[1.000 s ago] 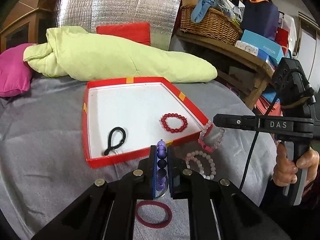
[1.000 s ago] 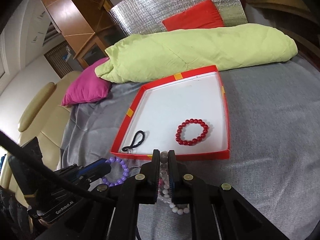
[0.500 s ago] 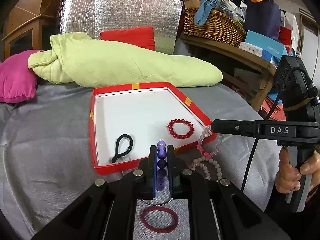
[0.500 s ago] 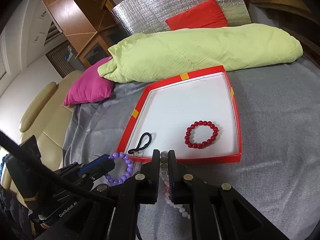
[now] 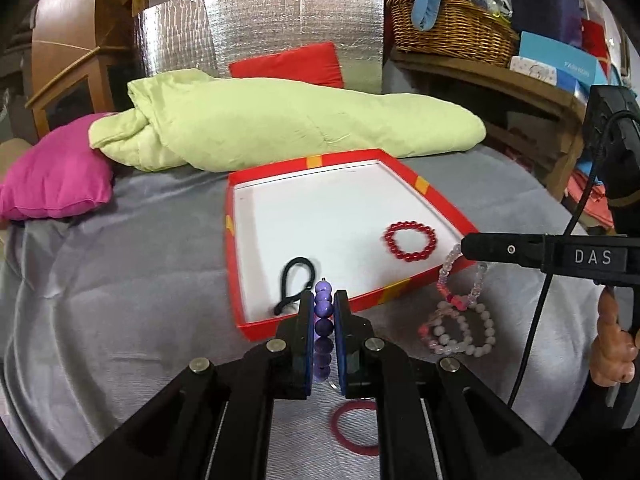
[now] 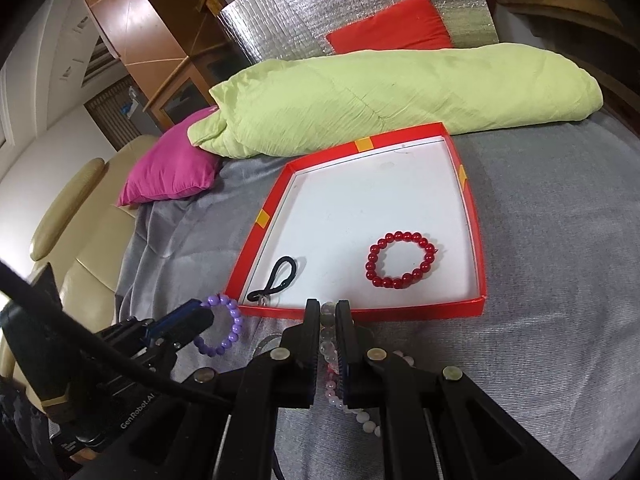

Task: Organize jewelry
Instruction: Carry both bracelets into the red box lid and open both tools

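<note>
Red tray (image 6: 476, 240) held one red bracelet (image 6: 401, 259) and one black cord (image 6: 276, 280). Left gripper (image 5: 324, 312) clamped one purple bracelet (image 5: 323, 320); right gripper (image 6: 328, 320) clamped one clear bracelet (image 5: 460, 276).

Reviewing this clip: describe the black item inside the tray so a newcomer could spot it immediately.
Start at the red-rimmed tray with the white floor on the grey cloth. In its near left corner lies a black hair tie, a thin cord pinched into a long loop. The only other thing inside, the red bead bracelet, is a round beaded ring.
</note>
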A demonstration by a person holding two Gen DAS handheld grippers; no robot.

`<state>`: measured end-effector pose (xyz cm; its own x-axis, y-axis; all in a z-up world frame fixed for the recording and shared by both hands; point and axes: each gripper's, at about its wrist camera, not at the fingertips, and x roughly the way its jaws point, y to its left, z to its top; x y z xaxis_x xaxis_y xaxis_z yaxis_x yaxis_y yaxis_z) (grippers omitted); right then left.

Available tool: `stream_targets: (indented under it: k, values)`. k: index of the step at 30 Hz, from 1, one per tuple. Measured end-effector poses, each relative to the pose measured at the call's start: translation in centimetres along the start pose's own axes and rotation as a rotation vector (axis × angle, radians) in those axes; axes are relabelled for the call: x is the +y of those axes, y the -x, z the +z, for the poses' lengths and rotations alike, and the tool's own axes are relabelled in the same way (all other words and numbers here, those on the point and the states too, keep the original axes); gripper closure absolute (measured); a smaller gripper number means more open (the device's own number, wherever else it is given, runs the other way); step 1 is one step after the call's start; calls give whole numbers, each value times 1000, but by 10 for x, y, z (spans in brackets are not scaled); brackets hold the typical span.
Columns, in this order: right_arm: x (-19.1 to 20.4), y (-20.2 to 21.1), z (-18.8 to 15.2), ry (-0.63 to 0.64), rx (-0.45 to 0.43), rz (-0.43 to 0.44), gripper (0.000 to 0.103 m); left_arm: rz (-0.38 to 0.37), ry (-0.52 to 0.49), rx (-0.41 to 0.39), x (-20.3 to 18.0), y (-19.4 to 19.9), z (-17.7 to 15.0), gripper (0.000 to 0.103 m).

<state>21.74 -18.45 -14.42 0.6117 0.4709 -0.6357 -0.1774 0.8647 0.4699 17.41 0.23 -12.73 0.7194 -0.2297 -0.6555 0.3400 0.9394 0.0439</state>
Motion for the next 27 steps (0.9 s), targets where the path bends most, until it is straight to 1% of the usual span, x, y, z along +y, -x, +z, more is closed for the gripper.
stream_targets:
  k: [8,15,22,27]
  values:
    - [3,-5,-3,7,5,-13,94,74,2,-6,9,5,-1,93]
    - [3,-6,-4,9,4,-21,94,108,-8,-12,11,7,-1,93]
    - [5,0,2,20,-29,-9,94,108,4,-8,12,5,2,93]
    - [9,6,17,36,-69,-7,94,102,-3,-8,6,2,11,93]
